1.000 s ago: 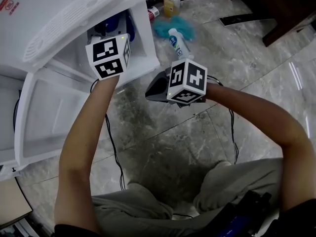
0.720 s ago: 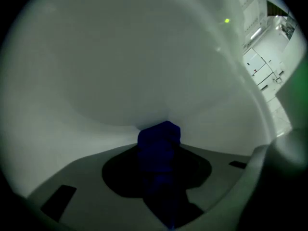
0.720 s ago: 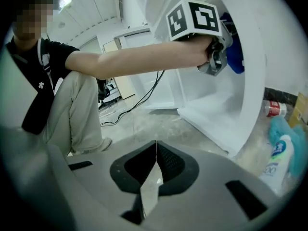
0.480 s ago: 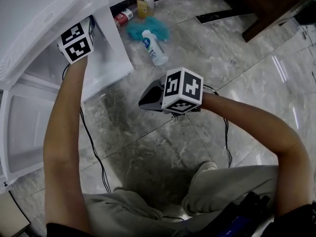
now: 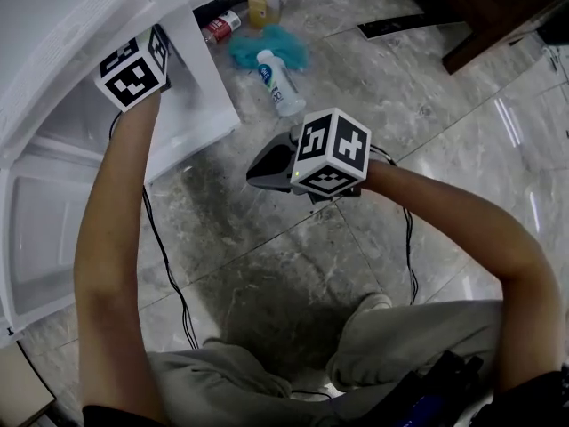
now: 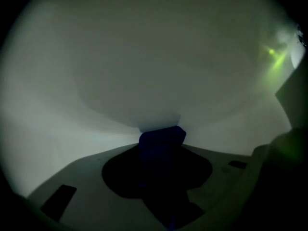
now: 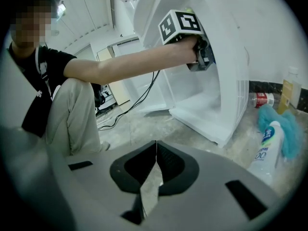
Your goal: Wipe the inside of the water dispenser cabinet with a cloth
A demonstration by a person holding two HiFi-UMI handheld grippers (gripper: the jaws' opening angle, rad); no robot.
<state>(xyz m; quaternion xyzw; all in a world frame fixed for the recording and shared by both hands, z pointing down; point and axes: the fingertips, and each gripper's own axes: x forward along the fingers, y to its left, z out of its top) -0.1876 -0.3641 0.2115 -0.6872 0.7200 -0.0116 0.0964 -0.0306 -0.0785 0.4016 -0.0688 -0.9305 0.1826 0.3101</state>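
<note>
The white water dispenser cabinet stands at the upper left with its door swung open. My left gripper reaches into the cabinet; in the head view only its marker cube shows at the opening. It is shut on a dark blue cloth, which rests against the pale inner wall. The right gripper view shows the left gripper at the cabinet's mouth. My right gripper hovers over the marble floor, shut and empty.
On the floor beside the cabinet lie a white bottle, a teal cloth, a yellow bottle and a red can. A black cable trails past the person's knees. Dark wooden furniture stands at the upper right.
The left gripper has gone up and left, deeper into the cabinet, then held still. The right gripper drifted a little over the floor, still shut.
</note>
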